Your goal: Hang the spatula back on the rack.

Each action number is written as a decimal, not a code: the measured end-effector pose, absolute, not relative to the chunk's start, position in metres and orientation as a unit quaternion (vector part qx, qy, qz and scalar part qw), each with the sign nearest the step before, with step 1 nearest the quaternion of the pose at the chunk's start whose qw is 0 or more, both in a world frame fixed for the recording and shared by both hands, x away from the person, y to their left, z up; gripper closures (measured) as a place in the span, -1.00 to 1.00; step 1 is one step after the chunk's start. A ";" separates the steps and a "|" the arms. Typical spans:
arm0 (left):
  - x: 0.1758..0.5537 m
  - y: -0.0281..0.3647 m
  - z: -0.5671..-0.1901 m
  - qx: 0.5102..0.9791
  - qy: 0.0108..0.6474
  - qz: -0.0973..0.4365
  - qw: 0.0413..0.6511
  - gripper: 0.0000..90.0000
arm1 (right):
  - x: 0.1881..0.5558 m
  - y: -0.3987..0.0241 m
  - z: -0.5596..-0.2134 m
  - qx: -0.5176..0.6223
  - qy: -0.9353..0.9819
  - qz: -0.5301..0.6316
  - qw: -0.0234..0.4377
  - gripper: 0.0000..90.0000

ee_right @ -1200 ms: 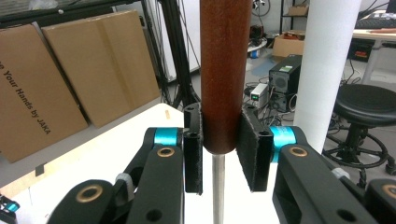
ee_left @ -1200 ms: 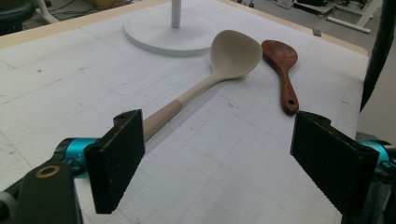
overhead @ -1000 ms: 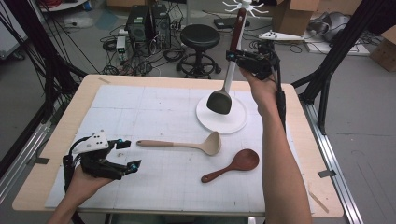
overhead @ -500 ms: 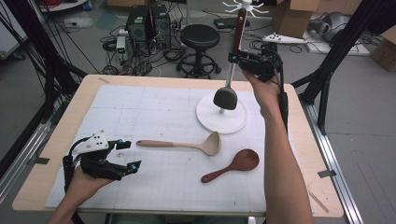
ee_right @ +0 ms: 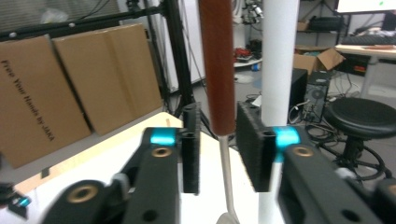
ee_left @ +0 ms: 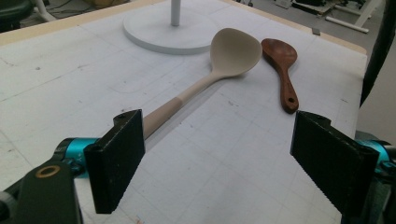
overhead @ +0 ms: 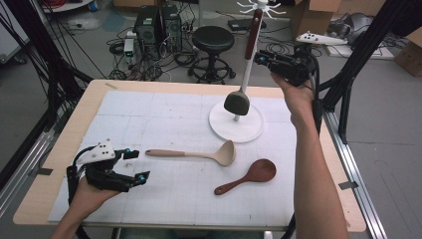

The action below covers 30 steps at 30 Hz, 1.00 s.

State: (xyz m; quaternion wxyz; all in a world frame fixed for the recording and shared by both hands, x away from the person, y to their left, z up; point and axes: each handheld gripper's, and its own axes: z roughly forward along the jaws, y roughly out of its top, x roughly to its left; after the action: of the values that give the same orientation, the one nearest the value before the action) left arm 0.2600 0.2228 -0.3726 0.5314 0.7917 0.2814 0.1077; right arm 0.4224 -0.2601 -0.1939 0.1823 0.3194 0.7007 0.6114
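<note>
Right gripper (overhead: pixel 263 58) jaws closing around spatula (overhead: pixel 245 74) handle, gap visible — left gripper (overhead: pixel 134 166) jaws apart, empty.

One legible marking is noted. The cardboard box (ee_right: pixel 32 98) in the right gripper view carries a sideways printed line, apparently "Free Your Hands by JAKA". The wording is blurred and uncertain.

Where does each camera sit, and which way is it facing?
High view: above the person's side of the table, facing forward and down; both forearms, left gripper and right gripper show.
Left gripper view: rides the left gripper, looks low across the mat at the ladle and spoon; its open jaws show.
Right gripper view: rides the right gripper, looks across the room; the spatula handle stands between its jaws, which have just been closing.
Shared: the high and left gripper views both show ladle, spoon and stand base.
</note>
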 end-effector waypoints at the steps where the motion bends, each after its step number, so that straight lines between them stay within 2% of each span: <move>1: 0.260 0.223 -0.373 0.792 0.281 0.108 0.531 -0.59 | 0.421 -0.261 -0.191 0.315 0.703 0.610 0.185 0.76; 3: 0.261 0.223 -0.373 0.793 0.280 0.109 0.530 -0.59 | 0.420 -0.262 -0.187 0.311 0.705 0.610 0.187 0.80; 4: 0.261 0.222 -0.373 0.792 0.280 0.110 0.530 -0.59 | 0.419 -0.265 -0.180 0.303 0.707 0.611 0.188 0.91; 6: 0.260 0.223 -0.373 0.793 0.281 0.110 0.530 -0.59 | 0.418 -0.267 -0.175 0.298 0.708 0.613 0.186 0.99; 18: 0.261 0.224 -0.373 0.791 0.282 0.109 0.533 -0.59 | 0.420 -0.287 -0.147 0.290 0.708 0.618 0.181 1.00; 30: 0.262 0.223 -0.374 0.791 0.281 0.106 0.533 -0.59 | 0.422 -0.293 -0.137 0.287 0.704 0.624 0.179 1.00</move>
State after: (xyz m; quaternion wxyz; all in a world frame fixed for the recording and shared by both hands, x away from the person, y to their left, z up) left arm 0.2623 0.2229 -0.3737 0.5330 0.7912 0.2806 0.1060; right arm 0.4219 -0.2931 -0.1375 0.1792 0.2866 0.7044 0.6241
